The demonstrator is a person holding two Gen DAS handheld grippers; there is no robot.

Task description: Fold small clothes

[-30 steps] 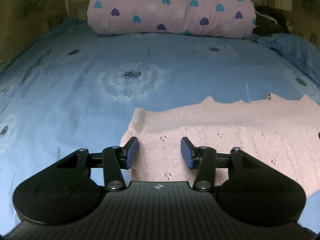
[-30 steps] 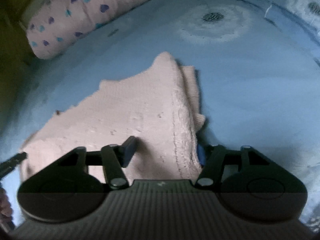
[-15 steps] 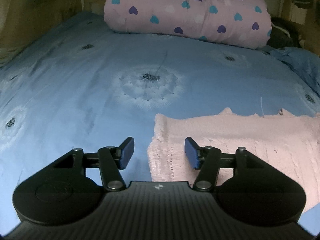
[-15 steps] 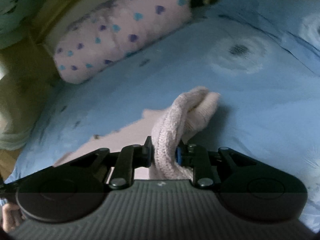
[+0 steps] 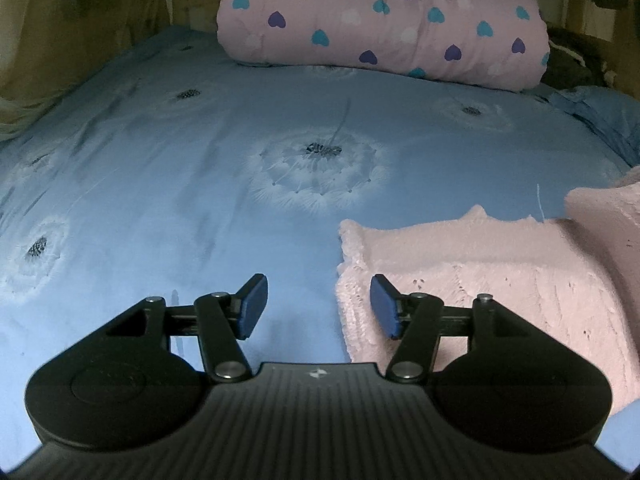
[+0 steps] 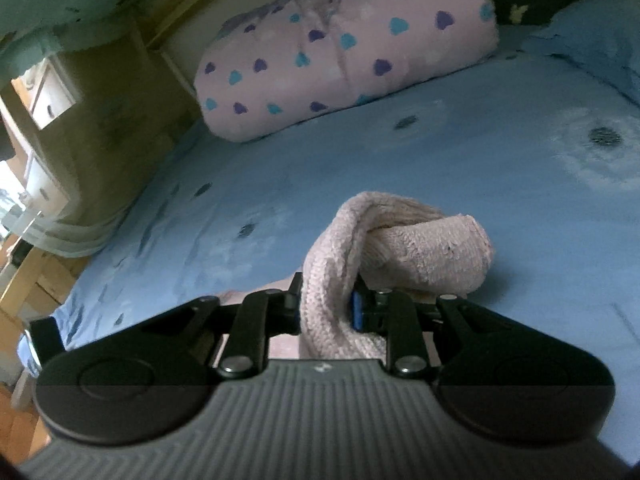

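A small pink knit garment (image 5: 488, 280) lies flat on the blue bedsheet (image 5: 180, 208), its left edge just ahead of my left gripper (image 5: 318, 304). My left gripper is open and empty; its right pad (image 5: 384, 306) sits at the garment's left edge. My right gripper (image 6: 326, 310) is shut on a bunched fold of the pink garment (image 6: 400, 244) and holds it lifted above the sheet. In the left wrist view the lifted part rises at the far right (image 5: 604, 216).
A rolled pink quilt with heart print (image 5: 384, 20) lies across the head of the bed. Dark bedding (image 5: 576, 60) and a blue pillow (image 5: 604, 120) sit at the back right. A wooden bed frame (image 6: 36, 280) and curtain (image 5: 60, 32) bound the left side.
My right gripper shut on the garment's right edge and lifted it up and leftward. My left gripper slid left off the garment to its left edge and stayed open.
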